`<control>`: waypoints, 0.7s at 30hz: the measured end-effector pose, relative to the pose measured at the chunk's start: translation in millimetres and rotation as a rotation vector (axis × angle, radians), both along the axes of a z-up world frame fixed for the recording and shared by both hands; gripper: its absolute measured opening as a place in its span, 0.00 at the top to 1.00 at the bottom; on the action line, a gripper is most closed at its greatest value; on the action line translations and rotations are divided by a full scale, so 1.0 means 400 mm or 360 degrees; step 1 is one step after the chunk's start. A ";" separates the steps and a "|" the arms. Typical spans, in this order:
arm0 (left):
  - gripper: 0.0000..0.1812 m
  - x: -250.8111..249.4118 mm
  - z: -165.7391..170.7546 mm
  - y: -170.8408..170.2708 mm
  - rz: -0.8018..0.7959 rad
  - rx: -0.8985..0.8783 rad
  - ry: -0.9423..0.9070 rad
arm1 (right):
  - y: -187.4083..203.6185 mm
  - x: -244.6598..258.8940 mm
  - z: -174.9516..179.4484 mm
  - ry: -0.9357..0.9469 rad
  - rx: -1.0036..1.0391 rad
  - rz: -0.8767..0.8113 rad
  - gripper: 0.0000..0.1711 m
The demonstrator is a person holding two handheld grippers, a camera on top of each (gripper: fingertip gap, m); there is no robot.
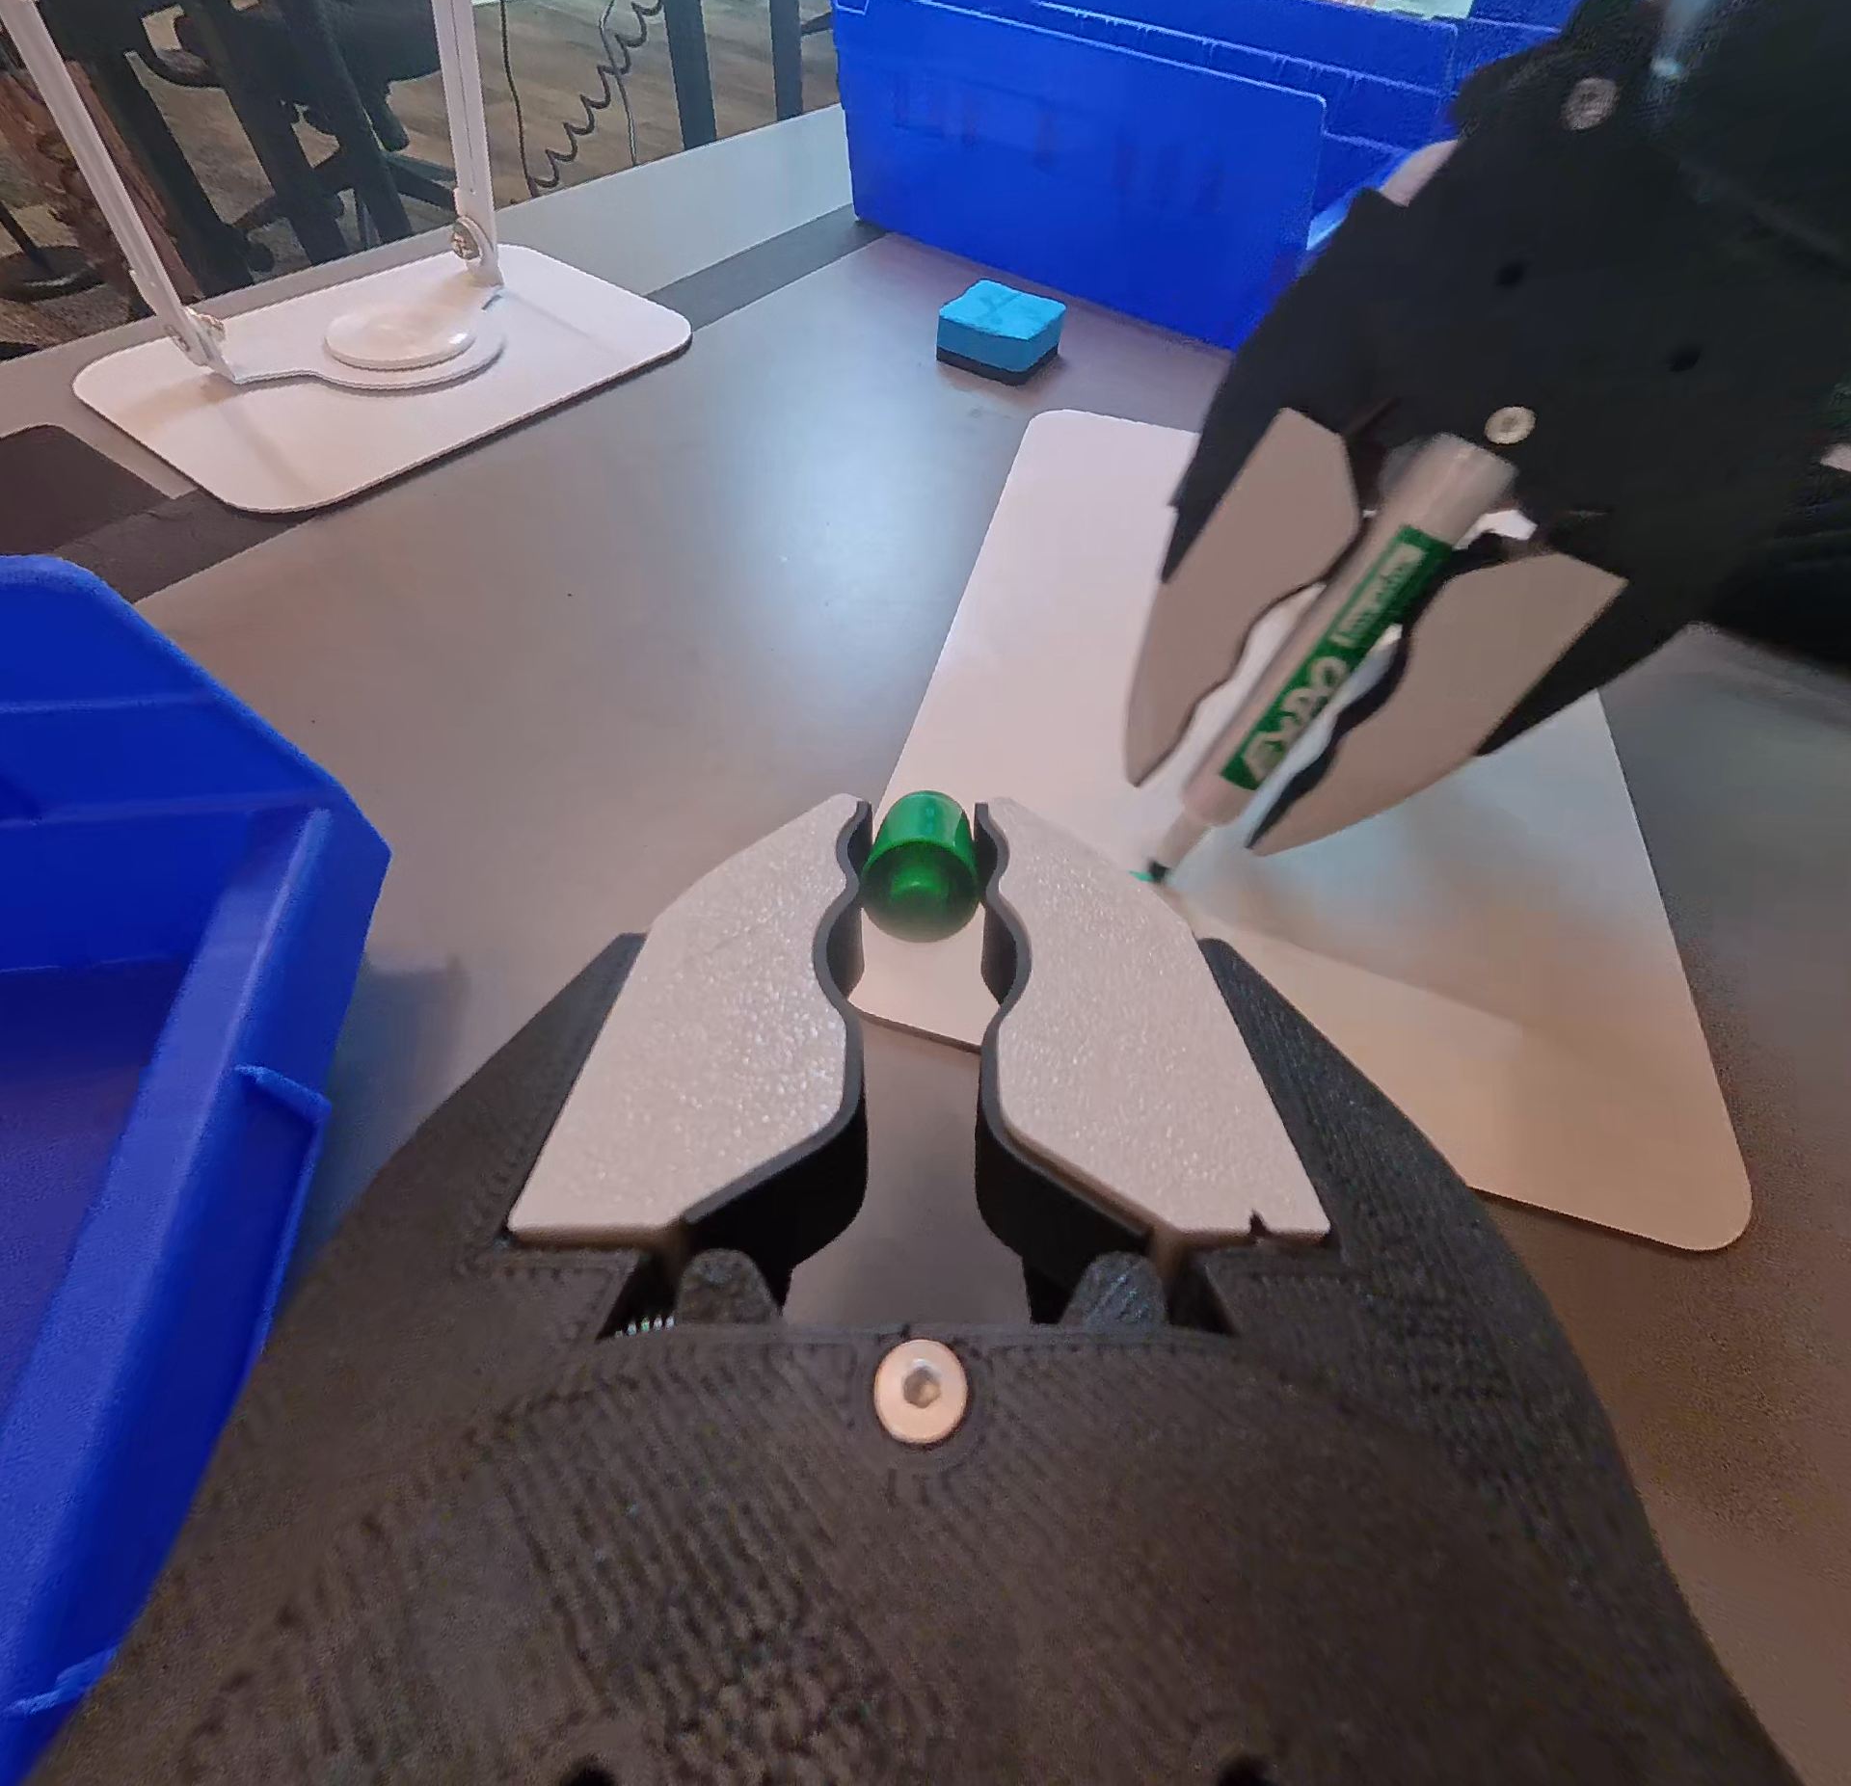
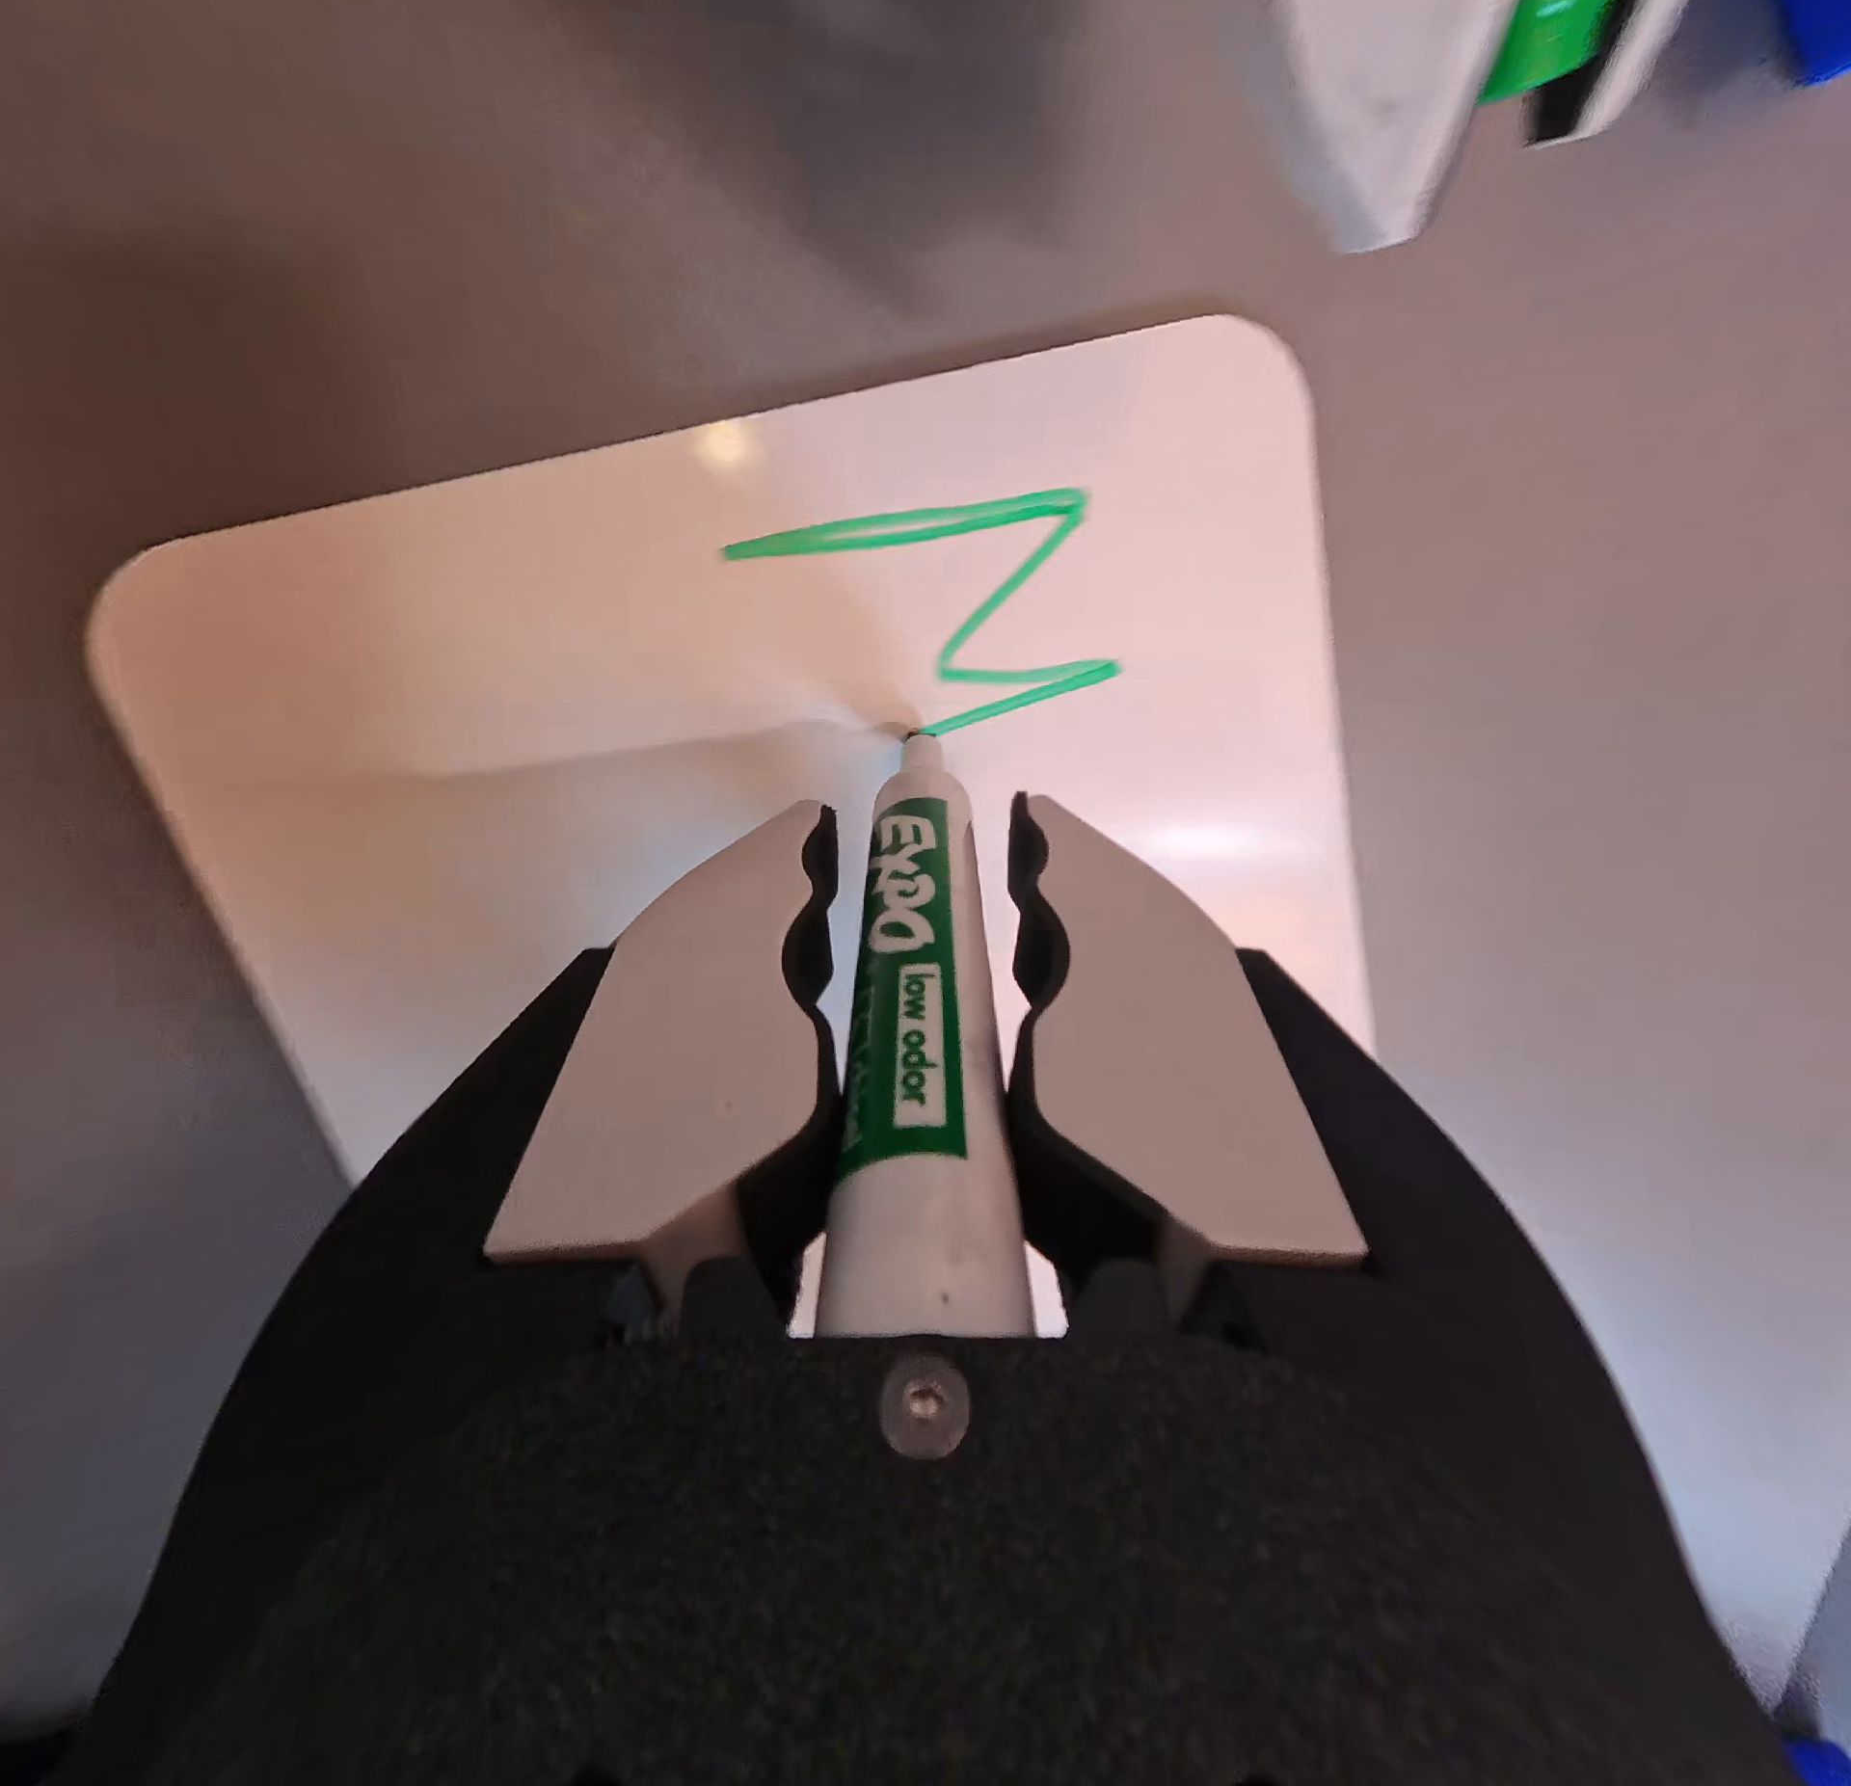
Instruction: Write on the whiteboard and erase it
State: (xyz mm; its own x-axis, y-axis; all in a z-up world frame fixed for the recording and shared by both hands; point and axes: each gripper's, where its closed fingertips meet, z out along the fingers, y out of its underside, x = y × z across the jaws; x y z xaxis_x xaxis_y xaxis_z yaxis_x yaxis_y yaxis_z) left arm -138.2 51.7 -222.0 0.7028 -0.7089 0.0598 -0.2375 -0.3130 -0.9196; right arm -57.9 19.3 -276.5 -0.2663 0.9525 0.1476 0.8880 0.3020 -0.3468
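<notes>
In the right wrist view, low centre, the right claw (image 2: 921, 837) is closing around the marker (image 2: 916, 1017), gripping mid-barrel, its tip touching the whiteboard (image 2: 401, 737) at the end of a green zigzag (image 2: 992, 616). The marker is looking light, stiff and smooth, so it is best held on the barrel and pressed gently. In the left wrist view the left claw (image 1: 916, 867) is pinching the green cap (image 1: 918, 877) at its tips, pointing forward over the whiteboard's near edge. Farther off, upper centre, the blue eraser (image 1: 1000, 326) is sitting on the table (image 1: 651, 586).
</notes>
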 end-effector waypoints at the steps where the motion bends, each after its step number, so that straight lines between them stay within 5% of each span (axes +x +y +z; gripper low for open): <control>1: 0.89 0.001 0.000 0.000 -0.0001 0.0001 0.0000 | -0.021 0.016 0.001 -0.0022 -0.0019 0.0013 0.80; 6: 0.89 0.005 0.000 -0.003 -0.0012 -0.0006 -0.0010 | -0.065 0.048 0.004 -0.0036 -0.0024 0.0023 0.80; 21: 0.89 0.007 0.001 -0.006 -0.0023 -0.0008 -0.0017 | 0.078 0.007 0.017 0.0156 0.0010 -0.0195 0.80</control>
